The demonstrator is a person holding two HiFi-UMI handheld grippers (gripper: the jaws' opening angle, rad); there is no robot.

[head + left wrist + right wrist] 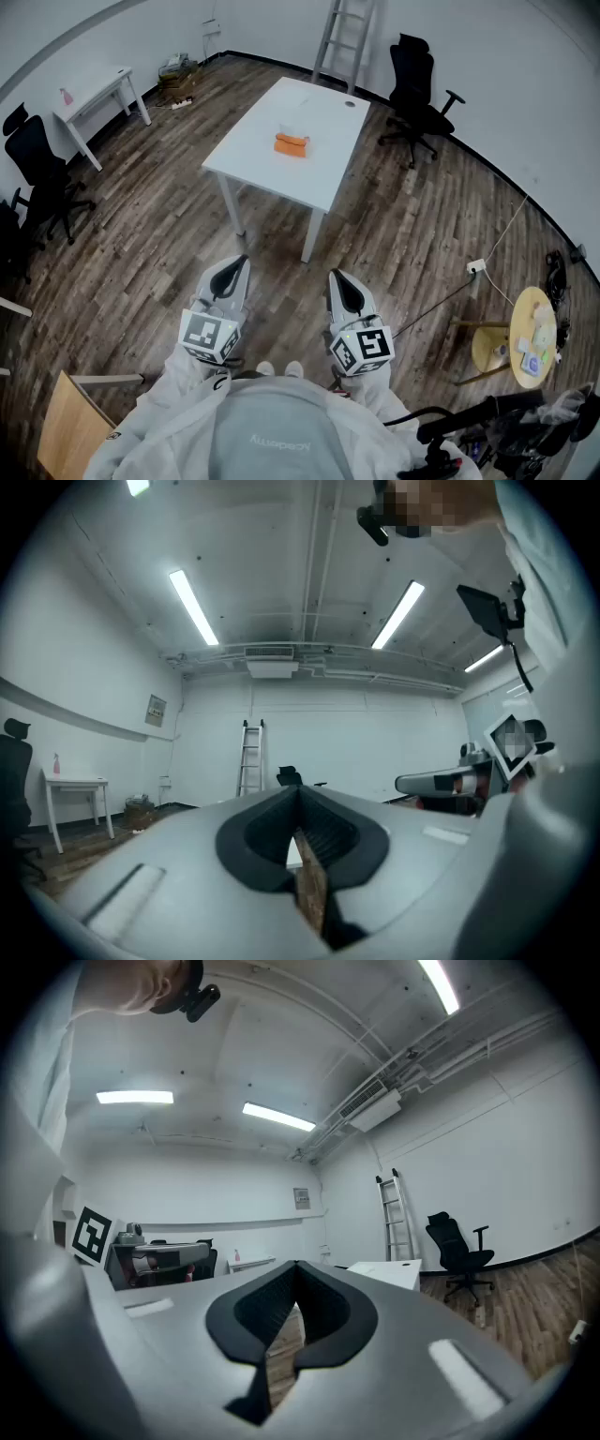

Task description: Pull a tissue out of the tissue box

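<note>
Wood floor [141, 253]. 1 white worktop [248, 164] mid-room, well ahead of the person. Ladder [342, 42] leans on the far wall and a black office chair [417, 94] stands just past the worktop. 2 grippers are held level, close to the body. Left gripper [240, 262]: fingers [258, 841] closed together, nothing between. Right gripper [335, 276]: fingers [323, 1316] tips together, empty. Orange tissue box [292, 143] sits near the worktop's middle, well apart from both.
</note>
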